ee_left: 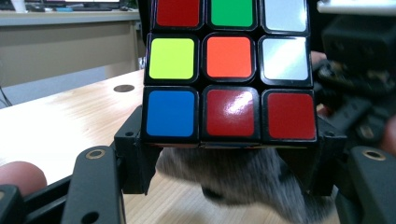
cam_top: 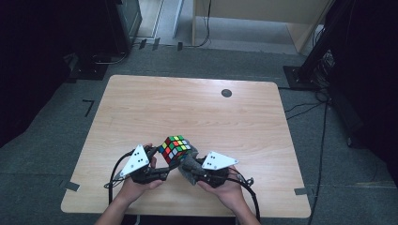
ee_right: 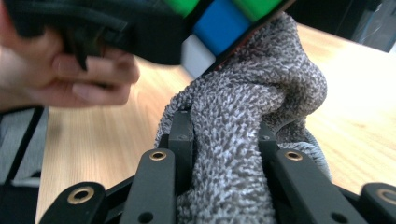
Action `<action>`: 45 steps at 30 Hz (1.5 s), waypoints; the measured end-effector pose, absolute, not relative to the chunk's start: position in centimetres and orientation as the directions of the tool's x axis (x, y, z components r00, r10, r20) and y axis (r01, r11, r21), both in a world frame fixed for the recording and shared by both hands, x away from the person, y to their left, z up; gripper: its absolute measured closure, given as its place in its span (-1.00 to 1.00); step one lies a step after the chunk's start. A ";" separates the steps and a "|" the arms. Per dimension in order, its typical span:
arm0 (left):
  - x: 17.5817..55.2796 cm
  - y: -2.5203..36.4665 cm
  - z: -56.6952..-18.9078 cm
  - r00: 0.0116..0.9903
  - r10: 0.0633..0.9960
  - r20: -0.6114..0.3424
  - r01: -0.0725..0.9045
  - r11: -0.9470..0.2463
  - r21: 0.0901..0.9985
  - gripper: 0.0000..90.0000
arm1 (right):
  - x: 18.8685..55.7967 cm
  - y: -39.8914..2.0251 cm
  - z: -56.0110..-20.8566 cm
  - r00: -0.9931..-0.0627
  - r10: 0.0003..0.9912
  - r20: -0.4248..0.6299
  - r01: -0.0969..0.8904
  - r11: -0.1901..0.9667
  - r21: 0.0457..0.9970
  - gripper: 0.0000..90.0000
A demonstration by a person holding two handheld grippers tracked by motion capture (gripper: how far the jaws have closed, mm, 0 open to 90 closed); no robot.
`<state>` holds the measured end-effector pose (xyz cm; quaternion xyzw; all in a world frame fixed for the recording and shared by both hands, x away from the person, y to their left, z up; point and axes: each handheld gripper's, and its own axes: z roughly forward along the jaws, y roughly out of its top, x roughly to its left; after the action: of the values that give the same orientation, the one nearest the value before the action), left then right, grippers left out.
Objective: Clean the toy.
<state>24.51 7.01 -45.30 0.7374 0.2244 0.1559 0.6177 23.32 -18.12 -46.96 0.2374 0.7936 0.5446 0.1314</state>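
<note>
pale wood surface in the high view: near its front edge our left tongs clamp the cube, our right tongs clamp a grey cloth pressed against it. left gripper view: cloth under the cube. right gripper view: wiping looks midway; the other faces remain. nothing blocks us.

Dim surroundings ring the evenly lit pale wooden desk; glare streaks the multicoloured plastic puzzle cube's red tiles, and the hand beside it is blurred.
</note>
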 end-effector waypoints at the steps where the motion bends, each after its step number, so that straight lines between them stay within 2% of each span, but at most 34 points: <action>1: 24.5 7.0 -45.3 0.851 0.522 -0.048 0.138 -0.134 0.981 -0.24 | 23.3 -18.1 -46.9 -0.849 0.526 0.043 0.231 0.297 0.926 0.57; 7: 24.4 6.8 -45.3 0.855 0.516 -0.044 0.136 -0.142 0.981 -0.24 | 23.7 -20.3 -45.7 -0.796 0.600 0.076 0.213 0.162 0.963 0.58; 9: 24.4 6.9 -45.3 0.853 0.520 -0.048 0.138 -0.135 0.981 -0.24 | 23.6 -19.8 -46.1 -0.817 0.571 0.077 0.221 0.187 0.957 0.58; 12: 24.5 7.1 -45.2 0.841 0.538 -0.056 0.142 -0.119 0.983 -0.24 | 23.5 -18.4 -47.0 -0.853 0.518 0.062 0.240 0.284 0.928 0.57; 18: 24.7 7.4 -45.2 0.828 0.554 -0.086 0.158 -0.085 0.984 -0.24 | 23.1 -17.0 -47.9 -0.865 0.498 0.064 0.252 0.320 0.913 0.58; 21: 24.8 7.6 -45.1 0.824 0.559 -0.095 0.166 -0.077 0.983 -0.24 | 23.6 -17.9 -47.6 -0.828 0.555 0.081 0.279 0.283 0.918 0.58; 25: 25.0 7.7 -45.3 0.816 0.569 -0.100 0.181 -0.087 0.980 -0.24 | 24.7 -20.5 -47.6 -0.726 0.677 0.116 0.320 0.184 0.929 0.51; 28: 25.1 7.6 -45.4 0.815 0.571 -0.101 0.191 -0.100 0.976 -0.24 | 25.2 -22.4 -47.8 -0.644 0.758 0.101 0.334 0.160 0.929 0.50; 31: 25.2 7.4 -45.5 0.813 0.574 -0.100 0.199 -0.111 0.974 -0.24 | 25.7 -23.3 -48.1 -0.581 0.813 0.027 0.344 0.215 0.914 0.49; 33: 25.2 7.3 -45.6 0.812 0.575 -0.101 0.205 -0.120 0.971 -0.24 | 26.1 -23.7 -48.3 -0.548 0.836 -0.025 0.353 0.258 0.900 0.40; 36: 25.5 7.2 -45.8 0.809 0.578 -0.111 0.225 -0.130 0.966 -0.24 | 26.7 -24.3 -48.6 -0.493 0.869 -0.042 0.404 0.271 0.874 0.32; 37: 25.5 7.2 -45.8 0.807 0.579 -0.115 0.232 -0.133 0.964 -0.24 | 26.8 -24.5 -48.6 -0.473 0.880 -0.038 0.437 0.272 0.857 0.27; 39: 25.6 7.2 -45.9 0.805 0.581 -0.119 0.239 -0.135 0.962 -0.24 | 27.1 -24.9 -48.5 -0.460 0.888 0.019 0.474 0.227 0.851 0.04; 42: 25.7 7.2 -45.8 0.808 0.578 -0.120 0.245 -0.143 0.959 -0.24 | 26.8 -25.2 -47.9 -0.449 0.893 -0.025 0.414 0.233 0.880 -0.25; 45: 25.9 7.2 -45.7 0.812 0.569 -0.131 0.260 -0.151 0.954 -0.24 | 26.3 -25.3 -47.2 -0.466 0.884 -0.031 0.320 0.201 0.926 -0.34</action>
<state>25.92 7.19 -45.69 0.7473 0.2773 0.1312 0.5895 26.29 -25.30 -47.22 0.4212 0.7148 0.4713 0.2992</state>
